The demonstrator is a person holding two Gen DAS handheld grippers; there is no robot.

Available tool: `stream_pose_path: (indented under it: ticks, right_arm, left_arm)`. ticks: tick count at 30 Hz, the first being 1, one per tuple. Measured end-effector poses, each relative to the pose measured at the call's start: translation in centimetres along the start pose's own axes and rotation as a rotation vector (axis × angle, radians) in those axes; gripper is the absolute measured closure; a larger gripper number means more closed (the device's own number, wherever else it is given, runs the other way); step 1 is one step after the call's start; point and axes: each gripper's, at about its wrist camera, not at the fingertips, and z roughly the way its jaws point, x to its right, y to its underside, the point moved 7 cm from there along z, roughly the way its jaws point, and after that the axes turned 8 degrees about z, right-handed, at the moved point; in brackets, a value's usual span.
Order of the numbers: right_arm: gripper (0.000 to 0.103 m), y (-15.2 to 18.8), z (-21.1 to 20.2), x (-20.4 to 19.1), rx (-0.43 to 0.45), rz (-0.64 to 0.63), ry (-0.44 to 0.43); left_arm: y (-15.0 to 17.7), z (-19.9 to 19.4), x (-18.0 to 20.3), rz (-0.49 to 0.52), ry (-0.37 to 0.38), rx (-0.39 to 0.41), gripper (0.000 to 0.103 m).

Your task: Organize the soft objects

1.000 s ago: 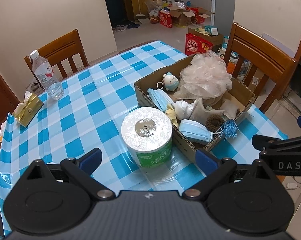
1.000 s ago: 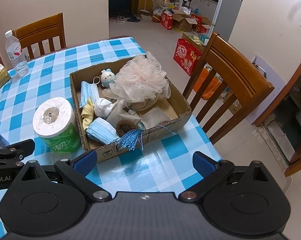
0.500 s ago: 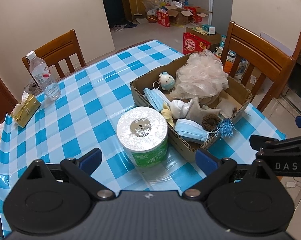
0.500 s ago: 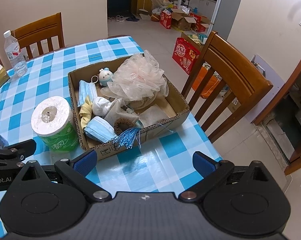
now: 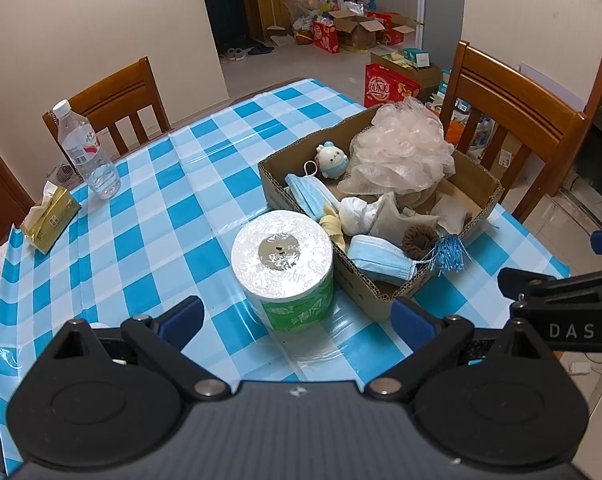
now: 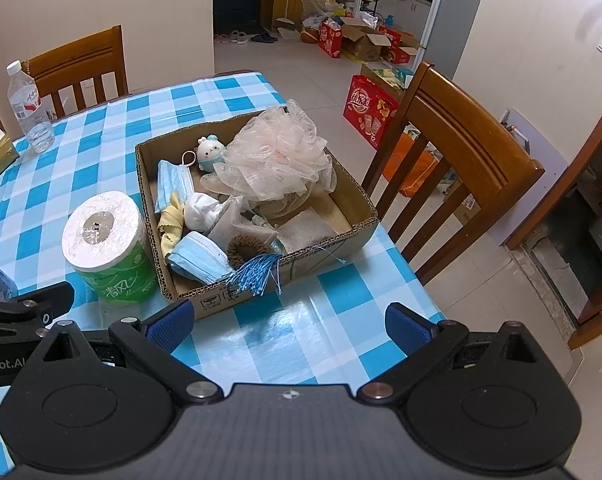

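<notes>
One cardboard box on the checked counter, at the far-right corner. Landmark = box.

Inside box, counted:
- 2 blue face masks: one at near-left corner, one along left wall.
- 1 pink mesh bath pouf, back right, standing above the rim.
- 1 small plush toy, back, just left of pouf.
- 1 white sock ball, centre-left, touching yellow cloth.
- 1 brown scrunchie, near front wall.
- 1 blue tassel, draped over front rim, hanging outside.
- Grey/white cloth pieces mid-box, count unclear.

Outside box:
- 1 wrapped toilet roll, upright, just left of box near corner, seemingly touching the wall.
- 1 water bottle, upright, well left and back of box.
- 1 tissue pack, left of bottle, far from box.
- 2 wooden chairs: one right of box, one behind-left.

Left gripper: fingers spread wide, holding nothing, hovering short of the roll. Right gripper: fingers spread wide, holding nothing, over counter in front of box.
</notes>
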Motion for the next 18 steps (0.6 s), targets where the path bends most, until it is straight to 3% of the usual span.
stream_pose_path:
  ticks: [18]
  right_arm:
    - [0.0, 0.13, -0.11, 0.12, -0.001, -0.001, 0.0]
  left_arm:
    - [0.15, -0.03, 0.05, -0.001, 0.003, 0.0, 0.004]
